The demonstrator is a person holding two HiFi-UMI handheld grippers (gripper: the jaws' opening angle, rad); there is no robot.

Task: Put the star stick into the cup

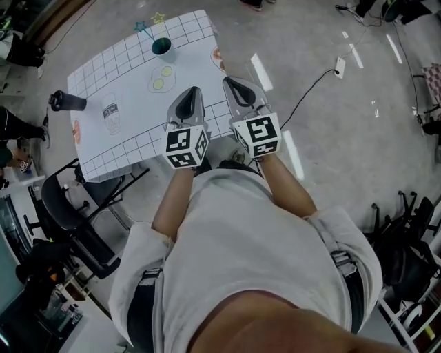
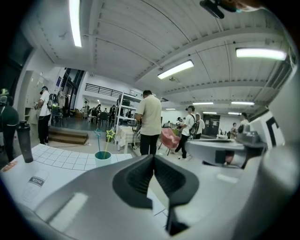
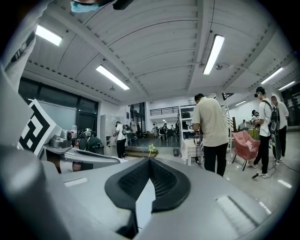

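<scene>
Cup [image 1: 162, 47] near far table [image 1: 138, 134] edge, sticks [image 1: 158, 18] inside

Grid-patterned table [image 1: 131, 138]: teal cup [image 1: 162, 47] near far edge, black bottle [image 1: 67, 102] upright at left edge.

Bright ceiling strip lights, fisheye edges

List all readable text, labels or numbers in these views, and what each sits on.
Printed label on the table sheet: a short word, too blurred to read.
Left marker cube and right marker cube: black-and-white square patterns only, no words.
Cup and black bottle: no print visible.
</scene>
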